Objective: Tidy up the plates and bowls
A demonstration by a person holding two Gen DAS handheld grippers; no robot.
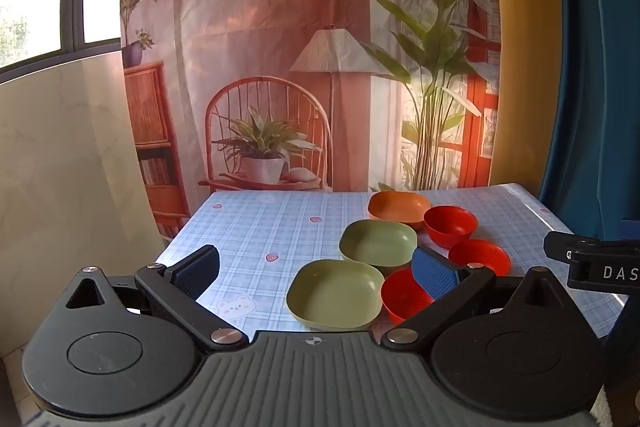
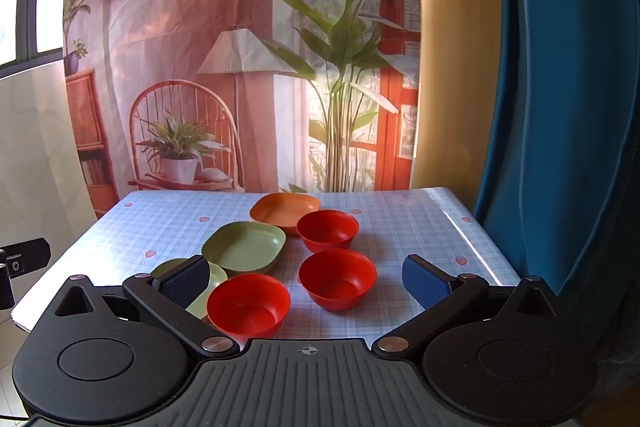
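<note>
Six dishes sit on the checked table [image 2: 420,223]: three red bowls in a row, nearest [image 2: 248,303], middle [image 2: 337,277], far [image 2: 327,229], beside two green plates [image 2: 244,247] [image 1: 335,293] and an orange plate [image 2: 285,209] at the back. Only the right view shows all three bowls whole; in the left view a finger [image 1: 434,273] hides part of the nearest bowl. The left gripper [image 1: 316,273] and right gripper [image 2: 306,277] are both wide apart, holding nothing.

1. The near green plate [image 2: 216,279] is largely hidden behind the right gripper's left finger [image 2: 186,281].
2. In the left wrist view, the near red bowl [image 1: 404,293] is partly covered by the left gripper's right finger [image 1: 434,273].
3. Beyond that bowl, the middle red bowl [image 1: 480,255] shows only its upper part.
4. The orange plate [image 2: 284,209] is overlapped at its right by the far red bowl [image 2: 328,229].
</note>
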